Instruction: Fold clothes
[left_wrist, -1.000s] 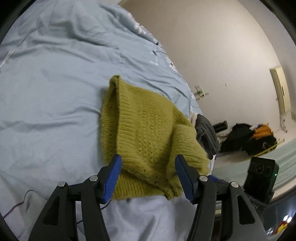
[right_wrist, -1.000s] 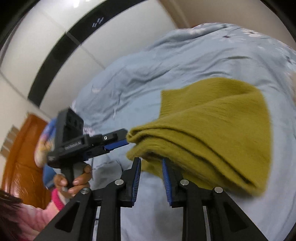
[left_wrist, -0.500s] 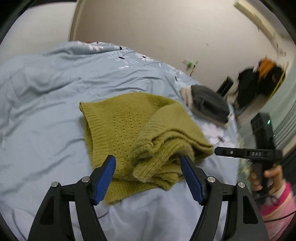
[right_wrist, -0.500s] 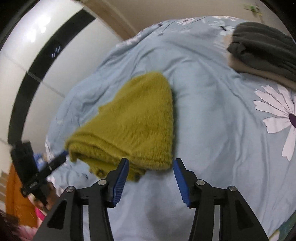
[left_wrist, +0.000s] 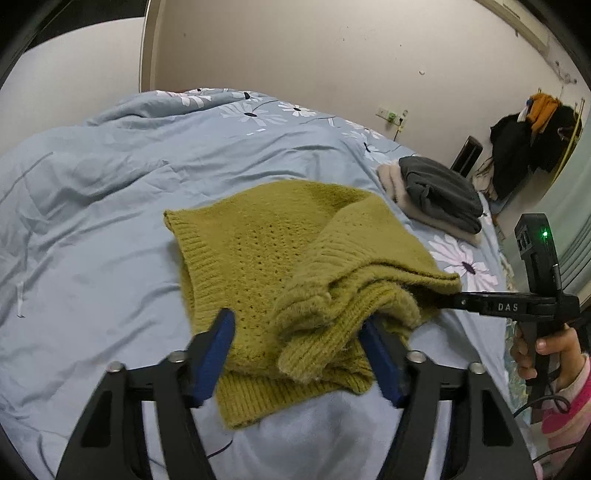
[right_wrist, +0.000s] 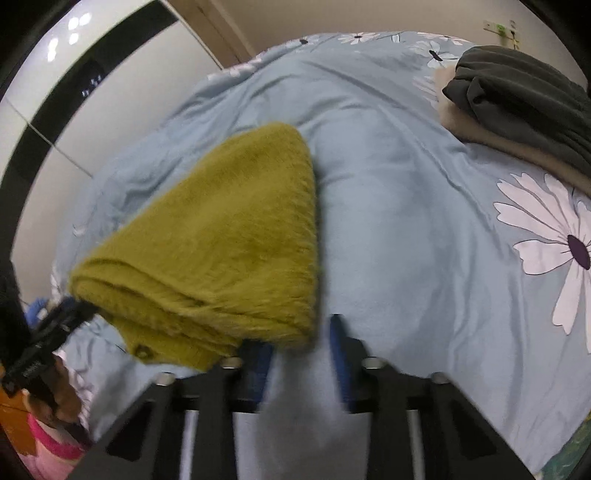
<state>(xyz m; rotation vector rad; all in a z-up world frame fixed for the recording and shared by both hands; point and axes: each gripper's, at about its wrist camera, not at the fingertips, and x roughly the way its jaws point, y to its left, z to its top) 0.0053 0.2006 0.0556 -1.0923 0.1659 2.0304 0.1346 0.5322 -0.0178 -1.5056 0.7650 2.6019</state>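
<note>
A: Position of the folded mustard sweater (left_wrist: 280, 254)?
B: Flat on the blue bed quilt (left_wrist: 92, 206), near a grey-and-cream clothes stack (left_wrist: 436, 195).
A: Tools?
B: Left tool (left_wrist: 301, 354) apart, straddling the sweater's near edge; right tool (right_wrist: 301, 354) apart, gripping nothing.

Sweater (left_wrist: 280, 258) on bed (left_wrist: 92, 229), folded pile (left_wrist: 436, 195) behind.

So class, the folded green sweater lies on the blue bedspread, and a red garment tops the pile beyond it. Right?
One detail is wrong: the garment on top of the pile is dark grey, not red, as the left wrist view shows. The green sweater does lie folded on the blue bedspread.
</note>
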